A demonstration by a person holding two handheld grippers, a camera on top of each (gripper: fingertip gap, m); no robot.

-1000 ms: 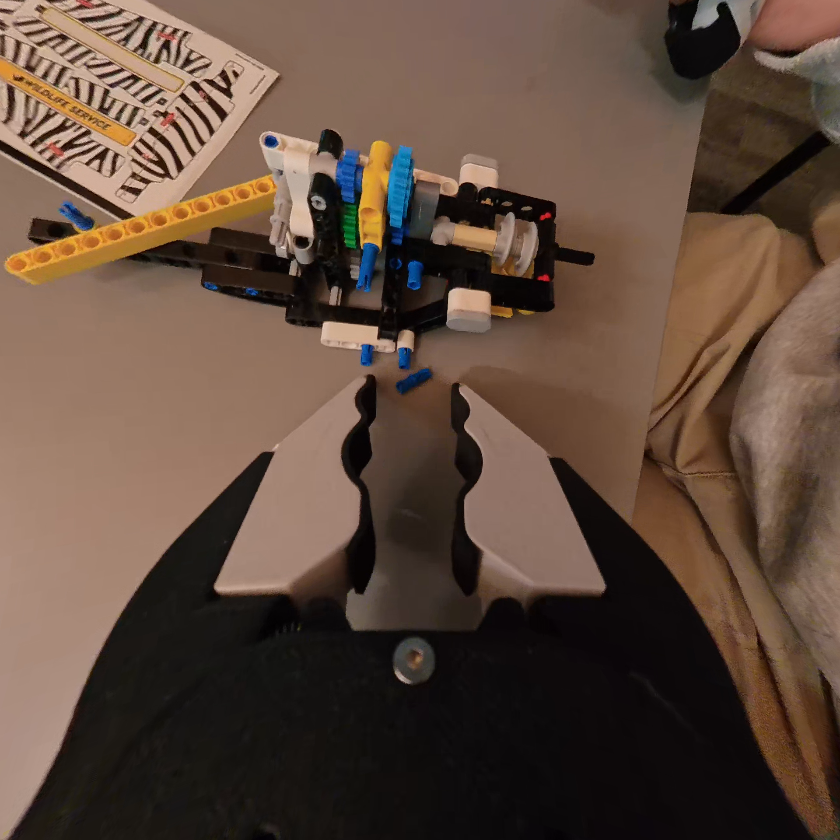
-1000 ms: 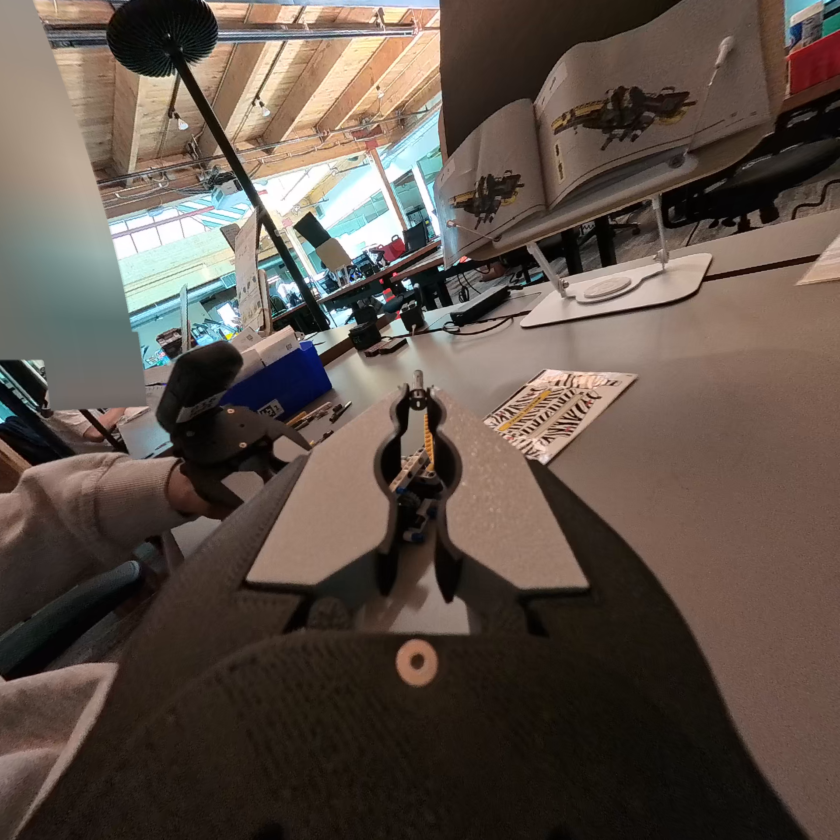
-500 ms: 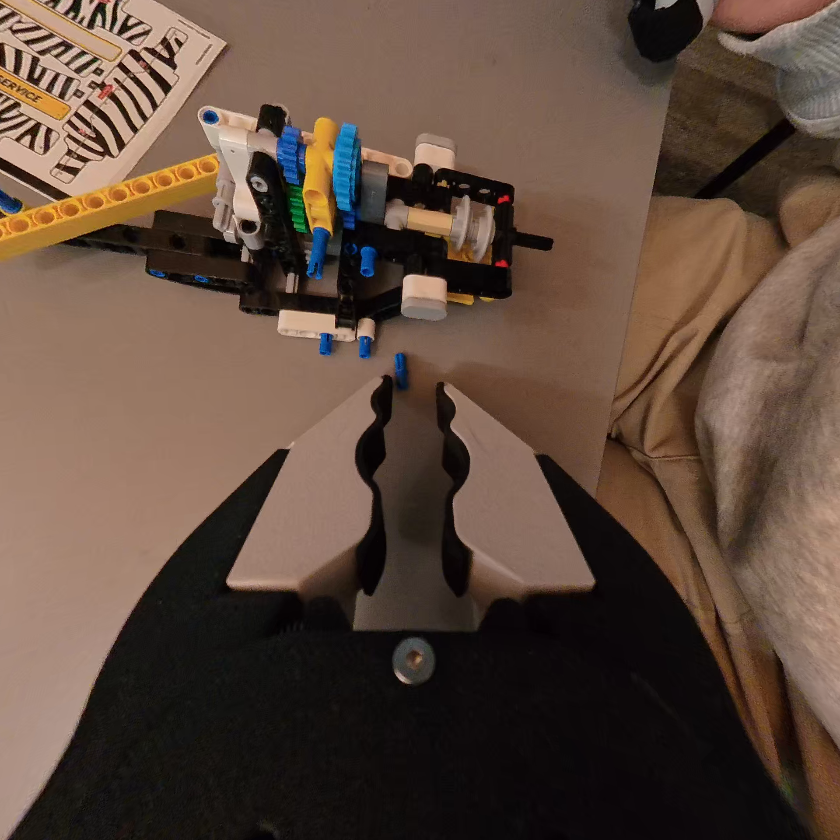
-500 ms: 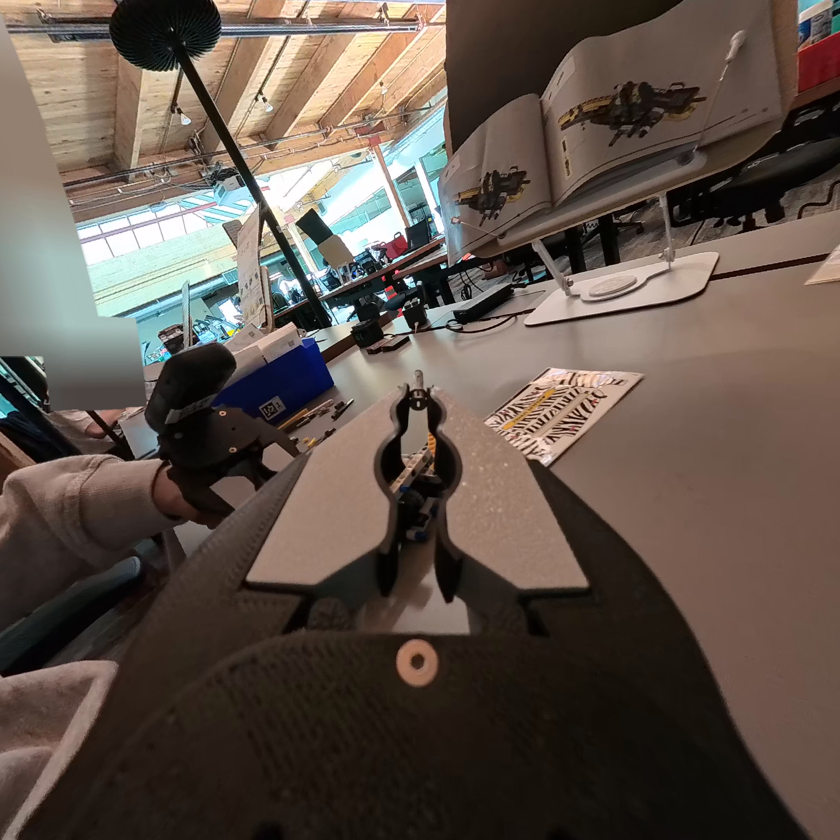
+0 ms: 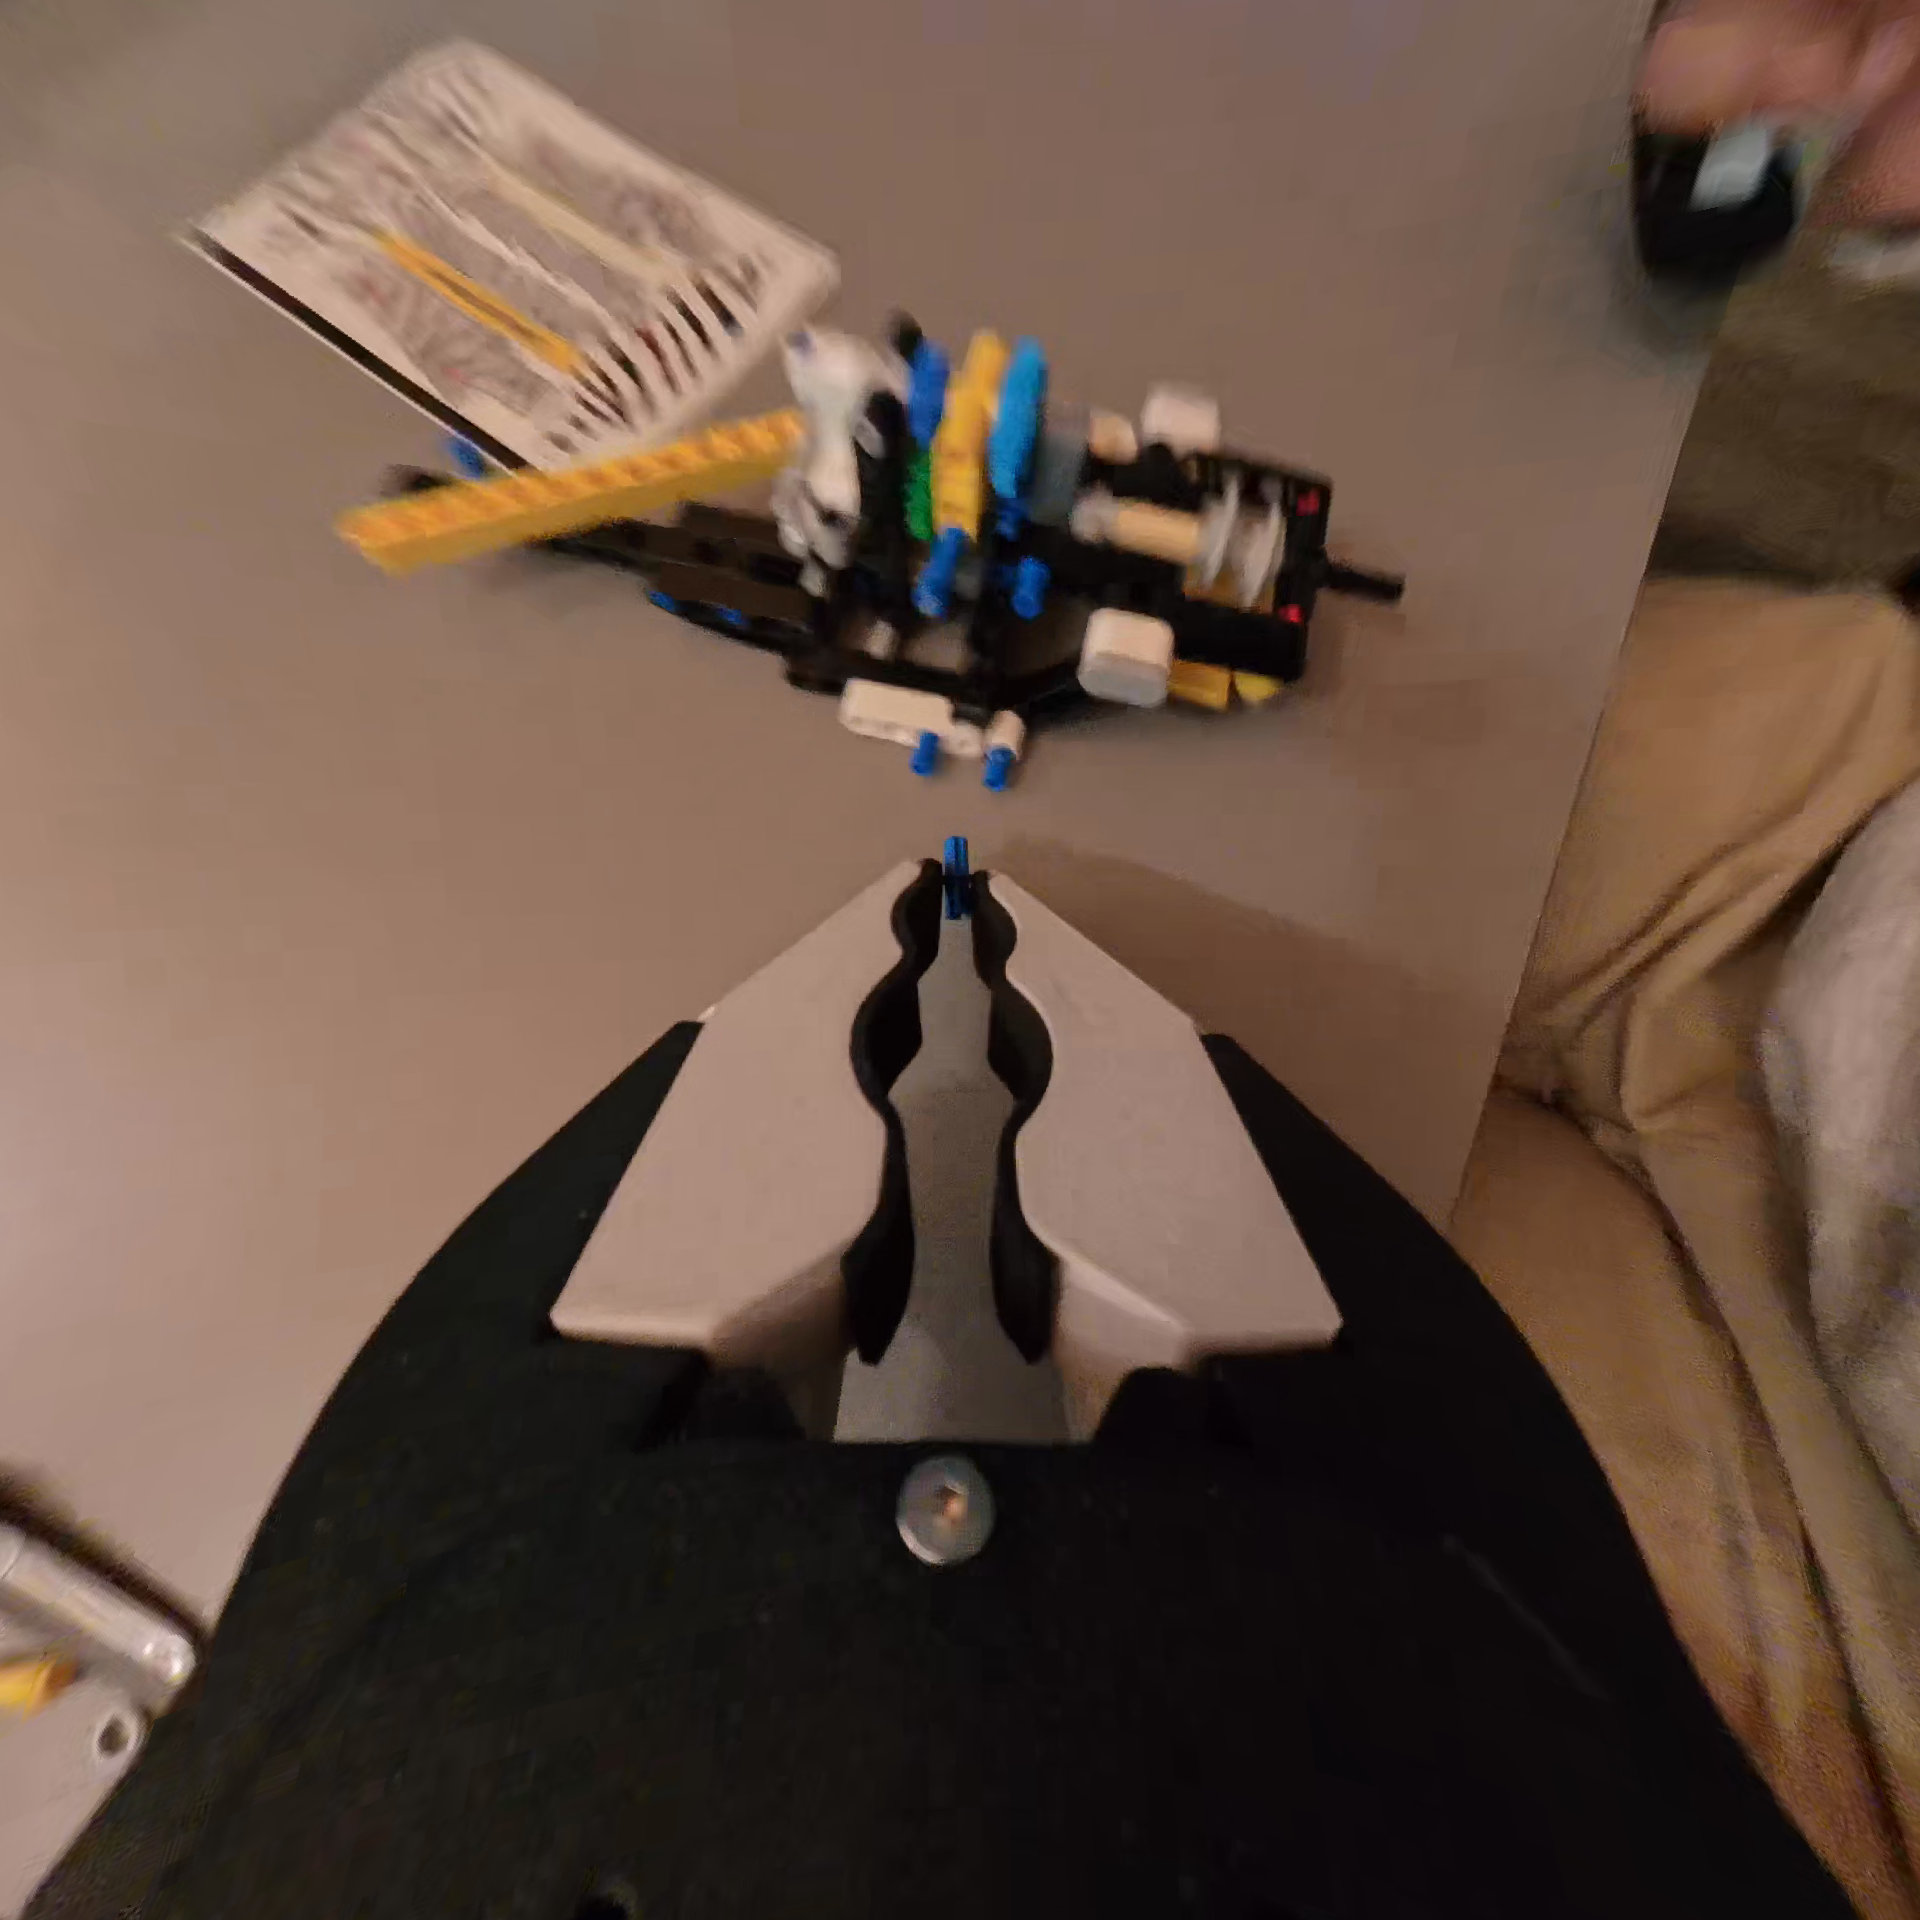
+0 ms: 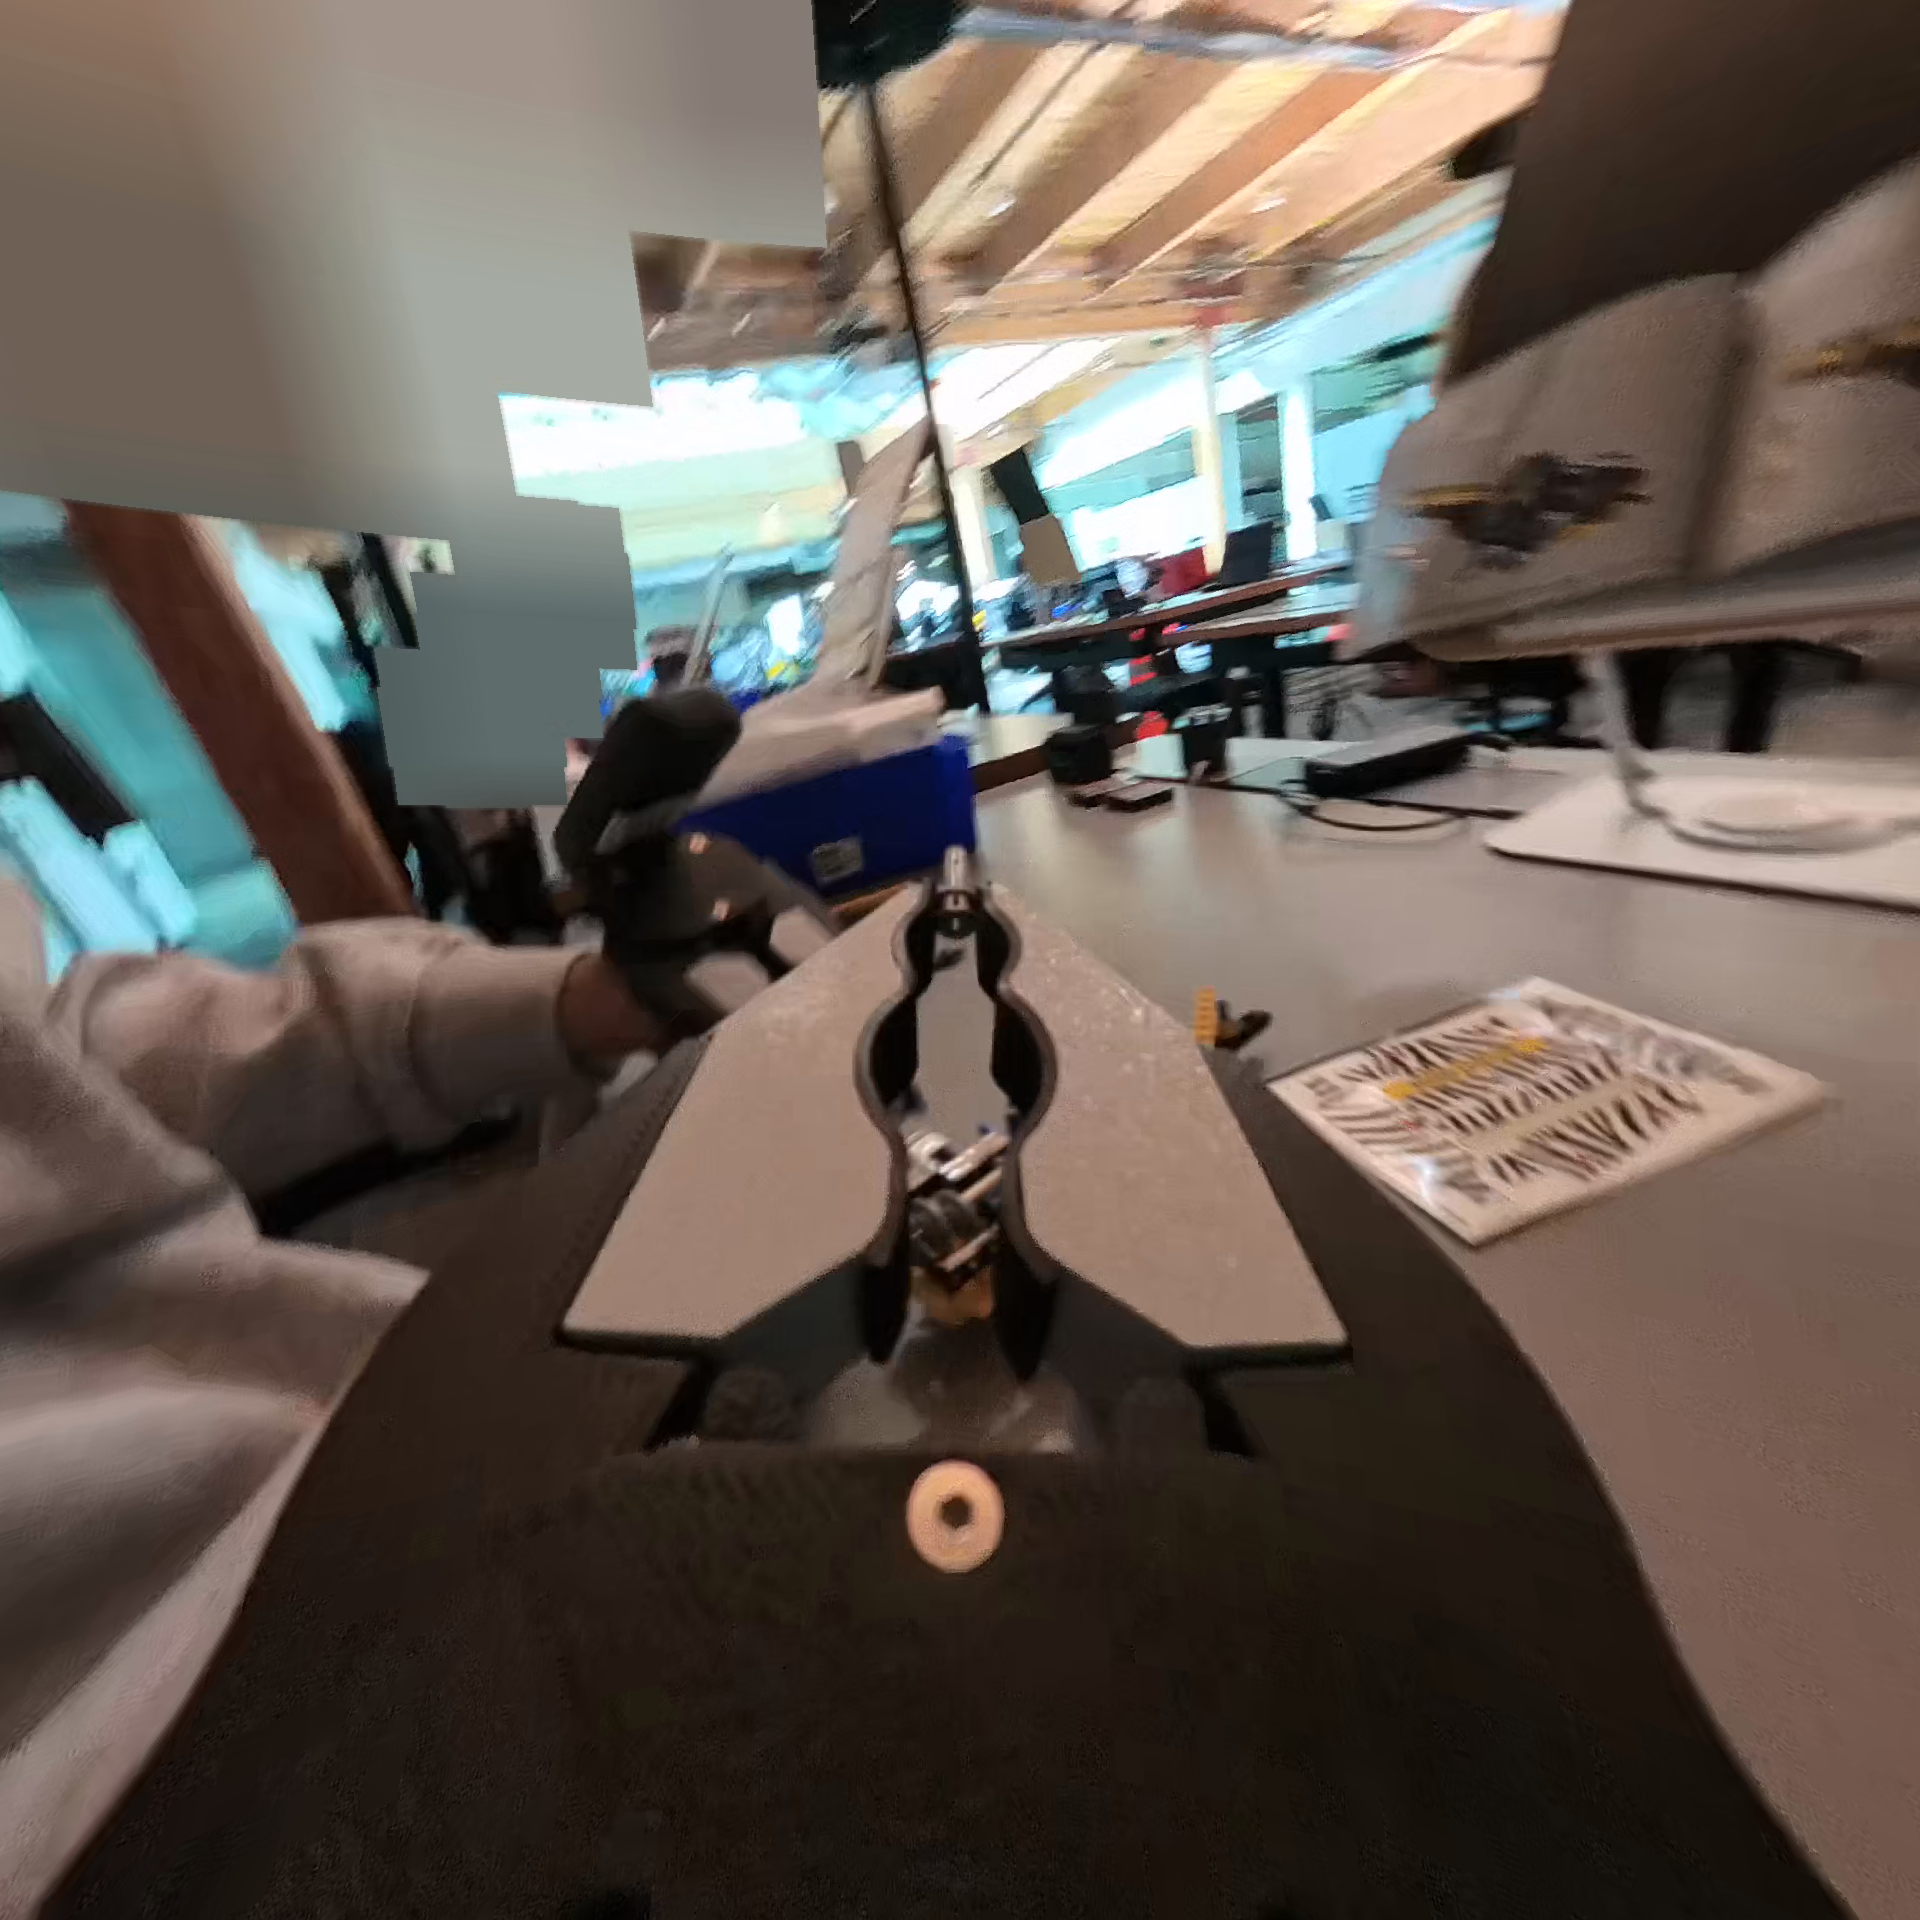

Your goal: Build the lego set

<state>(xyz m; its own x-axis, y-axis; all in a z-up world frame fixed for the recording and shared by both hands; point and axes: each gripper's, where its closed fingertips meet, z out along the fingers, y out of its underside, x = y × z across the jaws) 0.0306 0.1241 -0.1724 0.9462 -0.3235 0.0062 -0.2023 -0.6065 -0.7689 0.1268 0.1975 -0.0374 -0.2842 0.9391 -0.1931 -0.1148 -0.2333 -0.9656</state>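
Observation:
The half-built lego model (image 5: 1039, 551) lies on the grey table (image 5: 312, 935), with a long yellow beam (image 5: 582, 499) sticking out to its left. My left gripper (image 5: 954, 878) is shut on a small blue pin (image 5: 954, 871), held just short of the model's near edge. My right gripper (image 6: 954, 906) is shut on a small dark axle piece (image 6: 954, 871) at its fingertips. Part of the model (image 6: 951, 1205) shows through the gap between the right gripper's fingers. The left gripper (image 6: 665, 831) also shows at the left of the right wrist view, held by a hand.
A zebra-striped sticker sheet (image 5: 520, 260) lies behind the model and also shows in the right wrist view (image 6: 1538, 1101). The table edge (image 5: 1600, 727) runs down the right, with a person's lap beyond. An open instruction book (image 6: 1662, 499) stands on a stand; a blue bin (image 6: 831, 821) sits further back.
My left gripper closed on the blue pin that lay loose on the table and lifted it. The right gripper swung left, still holding its piece.

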